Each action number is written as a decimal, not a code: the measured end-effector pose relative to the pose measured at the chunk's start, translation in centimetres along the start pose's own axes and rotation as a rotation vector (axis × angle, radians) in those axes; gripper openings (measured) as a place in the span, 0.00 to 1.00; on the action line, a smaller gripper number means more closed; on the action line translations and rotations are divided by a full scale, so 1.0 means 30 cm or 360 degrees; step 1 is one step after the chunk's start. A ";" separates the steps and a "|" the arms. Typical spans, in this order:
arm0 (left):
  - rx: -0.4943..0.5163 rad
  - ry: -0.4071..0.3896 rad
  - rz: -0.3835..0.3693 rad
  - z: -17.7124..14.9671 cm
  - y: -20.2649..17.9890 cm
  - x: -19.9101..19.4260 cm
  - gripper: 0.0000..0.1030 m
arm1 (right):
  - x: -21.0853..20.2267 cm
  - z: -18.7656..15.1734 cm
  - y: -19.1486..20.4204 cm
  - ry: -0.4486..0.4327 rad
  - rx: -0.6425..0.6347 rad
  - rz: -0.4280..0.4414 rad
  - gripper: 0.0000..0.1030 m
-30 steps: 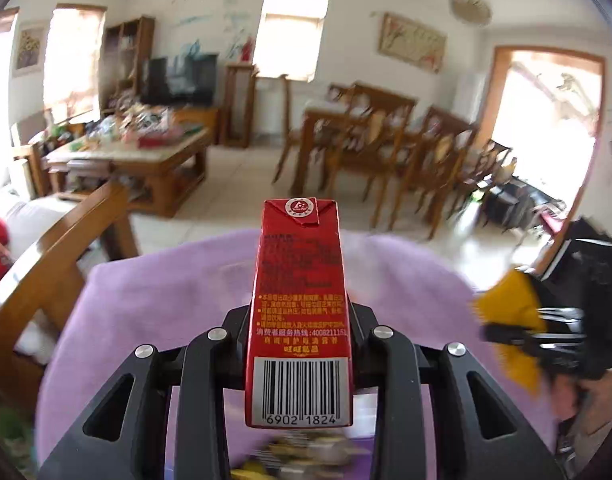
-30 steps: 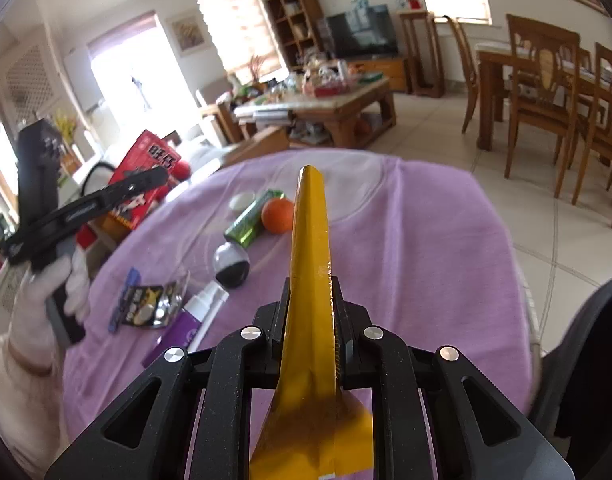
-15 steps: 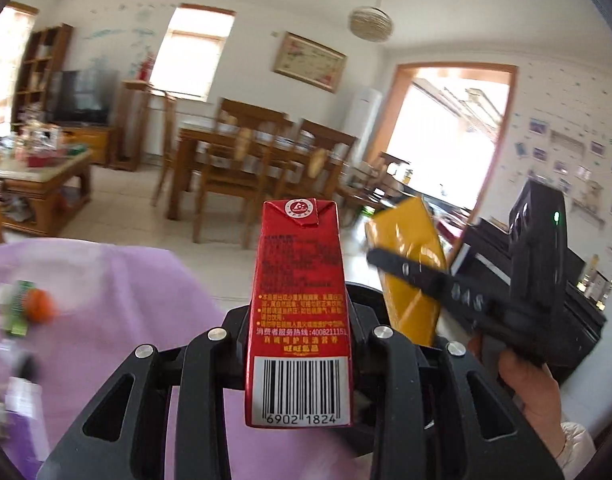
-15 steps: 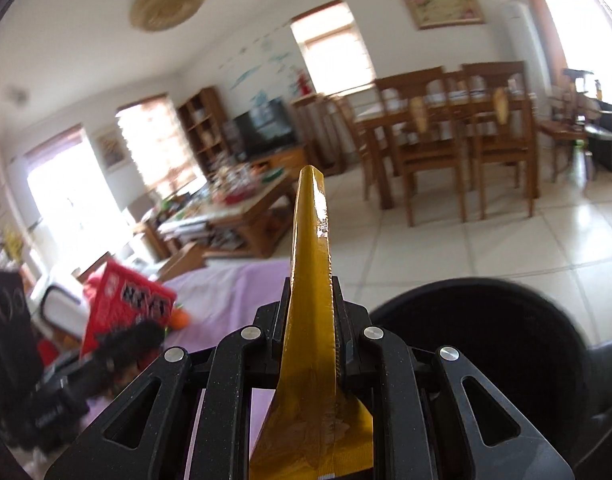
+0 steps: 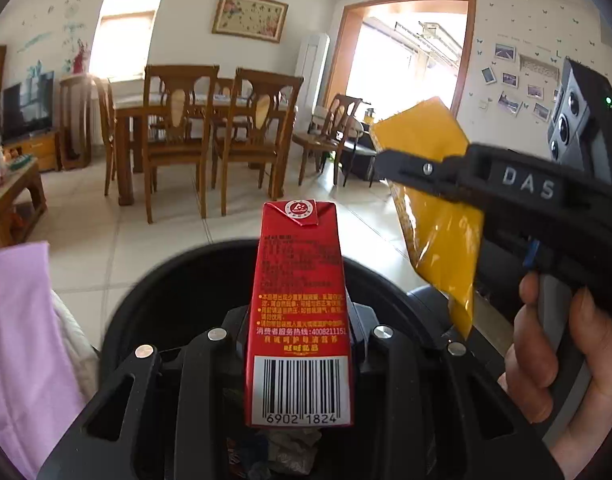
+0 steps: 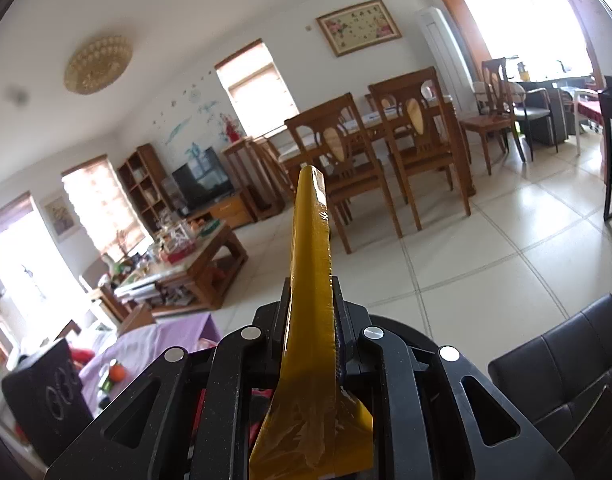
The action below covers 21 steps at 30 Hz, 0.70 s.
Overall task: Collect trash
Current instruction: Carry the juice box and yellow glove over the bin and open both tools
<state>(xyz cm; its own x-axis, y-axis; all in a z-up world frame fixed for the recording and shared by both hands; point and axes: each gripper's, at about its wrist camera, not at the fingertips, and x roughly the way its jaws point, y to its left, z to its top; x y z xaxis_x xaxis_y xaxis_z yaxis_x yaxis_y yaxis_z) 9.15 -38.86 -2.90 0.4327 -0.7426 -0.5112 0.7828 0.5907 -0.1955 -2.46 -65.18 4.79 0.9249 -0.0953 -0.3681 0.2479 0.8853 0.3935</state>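
Carton (image 5: 302, 312), one, red, stands clamped upright in the left claw (image 5: 300, 330) above the black bin (image 5: 178, 276); one yellow wrapper (image 6: 310, 280) is pinched edge-on in the nearly closed right claw (image 6: 312, 320), right of the carton; purple-covered bench (image 5: 18, 320) lies left.

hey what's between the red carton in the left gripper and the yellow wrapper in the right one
Nothing solid: in the left wrist view, only open air shows between the red carton and yellow wrapper, with the black bin's rim and floor tiles behind.
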 end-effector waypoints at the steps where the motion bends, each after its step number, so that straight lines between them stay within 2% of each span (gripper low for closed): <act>1: -0.0025 0.0017 -0.0001 -0.004 0.014 0.005 0.32 | 0.010 -0.004 0.000 0.0009 -0.0009 -0.0006 0.16; 6: -0.0023 -0.0013 0.0030 0.003 0.017 -0.016 0.32 | 0.065 -0.016 -0.017 0.0050 0.0009 -0.0010 0.16; 10: -0.0039 0.0058 0.0004 -0.011 0.016 0.006 0.32 | 0.087 -0.031 -0.012 0.0081 0.0019 0.0010 0.16; 21: 0.0065 0.0105 -0.0002 -0.016 -0.022 0.021 0.33 | 0.117 -0.060 0.070 0.0187 -0.0019 0.0111 0.16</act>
<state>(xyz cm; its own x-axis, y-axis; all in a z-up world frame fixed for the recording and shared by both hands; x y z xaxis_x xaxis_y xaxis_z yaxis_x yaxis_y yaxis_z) 8.69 -39.57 -3.51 0.4022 -0.7201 -0.5654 0.8014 0.5755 -0.1628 0.80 -62.83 2.81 0.8993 0.0197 -0.4368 0.1802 0.8934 0.4115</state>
